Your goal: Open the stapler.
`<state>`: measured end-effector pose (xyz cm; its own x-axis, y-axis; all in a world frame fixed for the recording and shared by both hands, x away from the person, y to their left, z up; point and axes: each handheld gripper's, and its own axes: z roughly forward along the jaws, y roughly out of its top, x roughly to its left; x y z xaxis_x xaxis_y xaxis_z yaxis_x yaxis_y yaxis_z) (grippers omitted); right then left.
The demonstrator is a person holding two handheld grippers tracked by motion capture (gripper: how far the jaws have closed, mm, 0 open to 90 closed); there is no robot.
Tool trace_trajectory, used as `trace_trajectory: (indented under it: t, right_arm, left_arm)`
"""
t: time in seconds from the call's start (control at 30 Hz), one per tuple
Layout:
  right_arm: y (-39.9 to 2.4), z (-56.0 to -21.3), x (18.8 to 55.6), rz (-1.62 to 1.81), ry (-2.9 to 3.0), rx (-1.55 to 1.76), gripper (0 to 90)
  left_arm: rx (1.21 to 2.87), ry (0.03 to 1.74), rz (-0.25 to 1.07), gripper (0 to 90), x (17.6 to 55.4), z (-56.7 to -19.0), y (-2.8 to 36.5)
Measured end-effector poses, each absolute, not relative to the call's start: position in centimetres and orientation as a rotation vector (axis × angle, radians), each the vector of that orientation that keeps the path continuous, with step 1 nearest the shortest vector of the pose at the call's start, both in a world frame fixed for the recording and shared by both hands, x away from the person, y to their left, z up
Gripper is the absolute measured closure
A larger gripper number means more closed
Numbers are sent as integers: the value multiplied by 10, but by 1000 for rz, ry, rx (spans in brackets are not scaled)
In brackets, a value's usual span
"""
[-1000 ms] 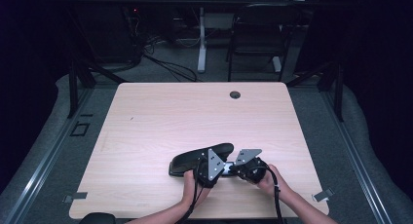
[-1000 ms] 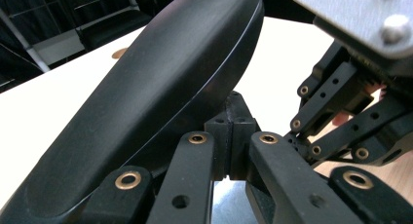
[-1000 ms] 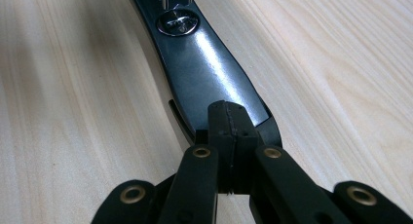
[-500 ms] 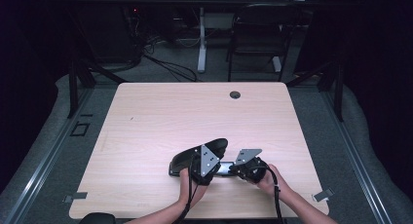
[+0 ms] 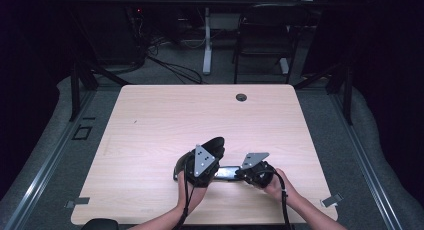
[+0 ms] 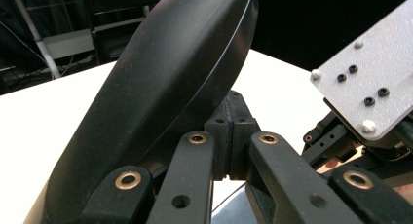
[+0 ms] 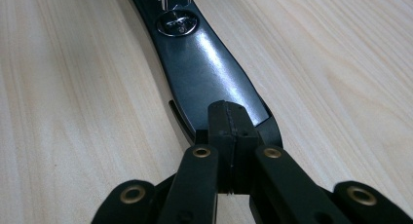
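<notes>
Black hinged case [image 5: 220, 162], lid tilted up, grippers pinching both ends

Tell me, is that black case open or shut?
Open. The black case has its lid tilted up in the left gripper, while the right gripper pins the base.

Both forearms come in from the near edge, hands close together at the near-centre of the scene. Left hand [image 5: 192, 192] holds the left gripper [image 5: 212, 152] tilted upward, pointing far and slightly right, grey plate on top, jaws pressed together. Right hand [image 5: 274, 185] holds the right gripper [image 5: 239, 173] low and level, pointing left toward the other gripper, jaws closed pad to pad. Cables trail back along both wrists.
</notes>
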<state>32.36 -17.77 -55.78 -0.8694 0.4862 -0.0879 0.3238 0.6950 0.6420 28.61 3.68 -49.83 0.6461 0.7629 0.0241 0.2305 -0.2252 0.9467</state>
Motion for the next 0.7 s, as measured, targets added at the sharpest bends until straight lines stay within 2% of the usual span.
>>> trace_trajectory:
  t: [0.7]
  right_arm:
    - [-178, -559, 324, 951, 2651, 655, 900]
  left_arm:
    - [1715, 839, 614, 900, 284, -481, 63]
